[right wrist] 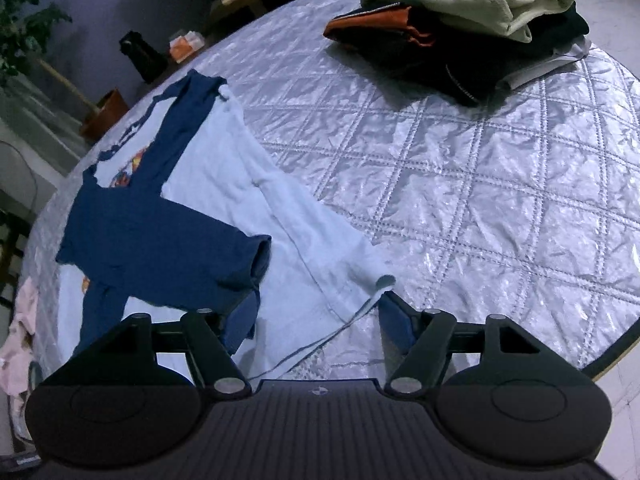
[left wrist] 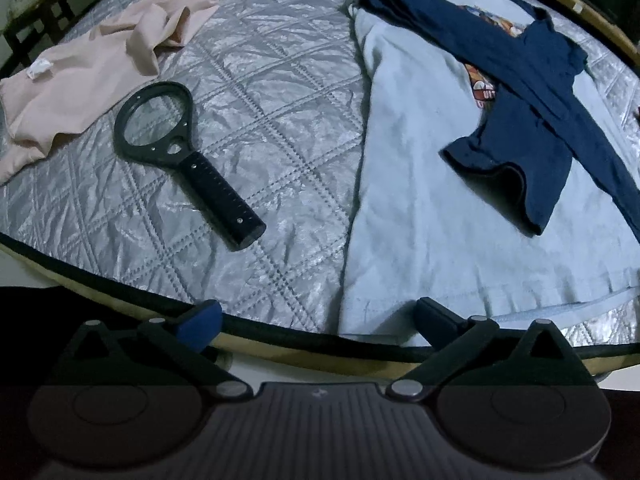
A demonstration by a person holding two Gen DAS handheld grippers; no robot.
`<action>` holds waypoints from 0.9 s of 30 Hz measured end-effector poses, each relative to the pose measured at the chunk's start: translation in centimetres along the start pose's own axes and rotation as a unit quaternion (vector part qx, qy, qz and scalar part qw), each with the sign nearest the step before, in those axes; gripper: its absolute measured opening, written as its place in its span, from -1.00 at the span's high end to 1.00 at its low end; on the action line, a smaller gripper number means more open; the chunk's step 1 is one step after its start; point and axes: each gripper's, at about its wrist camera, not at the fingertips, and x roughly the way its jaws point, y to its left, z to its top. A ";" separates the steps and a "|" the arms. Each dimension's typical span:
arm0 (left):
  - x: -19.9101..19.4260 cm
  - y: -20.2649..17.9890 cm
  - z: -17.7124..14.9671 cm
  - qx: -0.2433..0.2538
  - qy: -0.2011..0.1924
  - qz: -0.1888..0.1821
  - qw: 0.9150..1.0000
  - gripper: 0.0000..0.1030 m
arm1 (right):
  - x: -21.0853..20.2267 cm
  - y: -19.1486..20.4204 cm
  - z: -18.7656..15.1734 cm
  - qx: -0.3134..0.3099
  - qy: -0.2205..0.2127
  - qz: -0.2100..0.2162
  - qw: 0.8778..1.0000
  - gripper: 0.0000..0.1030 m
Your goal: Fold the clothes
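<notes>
A light blue shirt with dark blue sleeves [left wrist: 432, 184] lies spread on the quilted silver table cover; both sleeves are folded across its body. It also shows in the right wrist view [right wrist: 288, 240]. My left gripper [left wrist: 316, 320] is open and empty at the table's near edge, its fingers either side of the shirt's lower left hem corner. My right gripper [right wrist: 316, 320] is open and empty over the shirt's lower right hem corner, where a small flap of hem curls up by the right finger.
A black magnifying glass [left wrist: 180, 152] lies left of the shirt. A crumpled pink garment [left wrist: 92, 76] lies at the far left. A stack of folded clothes [right wrist: 468, 20] sits at the far right of the table. A plant pot [right wrist: 106, 114] stands beyond the table edge.
</notes>
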 end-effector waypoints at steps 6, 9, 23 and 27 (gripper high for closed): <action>0.0 -0.1 -0.5 0.006 -0.014 0.002 1.000 -0.99 | 0.0 -0.4 0.1 0.001 0.004 0.013 1.000 -0.43; -0.2 -0.4 -0.9 0.012 -0.033 0.003 0.999 -0.98 | 0.1 0.0 -0.1 -0.010 0.007 0.013 1.000 -0.43; 0.1 -1.7 -1.1 0.028 -0.079 -0.019 0.996 -0.90 | 1.0 1.1 -0.3 -0.039 0.019 0.056 0.998 0.16; -0.3 -1.7 -1.2 0.028 -0.096 -0.010 0.995 -0.47 | 1.1 1.3 -0.3 -0.039 0.020 0.064 0.997 0.76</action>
